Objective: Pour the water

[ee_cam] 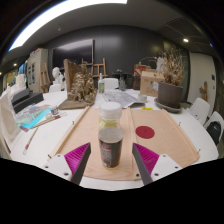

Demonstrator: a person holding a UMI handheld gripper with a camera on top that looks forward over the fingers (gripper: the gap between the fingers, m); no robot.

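A clear plastic bottle [110,136] with a white cap and a dark label stands upright on a light wooden board [170,140]. It is between my two fingers, with a visible gap at each side. My gripper [111,163] is open, its pink pads [145,157] flanking the bottle's lower part. Beyond the bottle, on the board, lies a dark red round coaster [146,131]. A glass or cup [110,88] stands farther back on the table.
A potted plant in a dark pot [171,93] stands at the back right. Papers and a blue item [36,118] lie to the left. Wooden models [83,78] and boxes sit at the far end. White chairs [214,127] line the table's right side.
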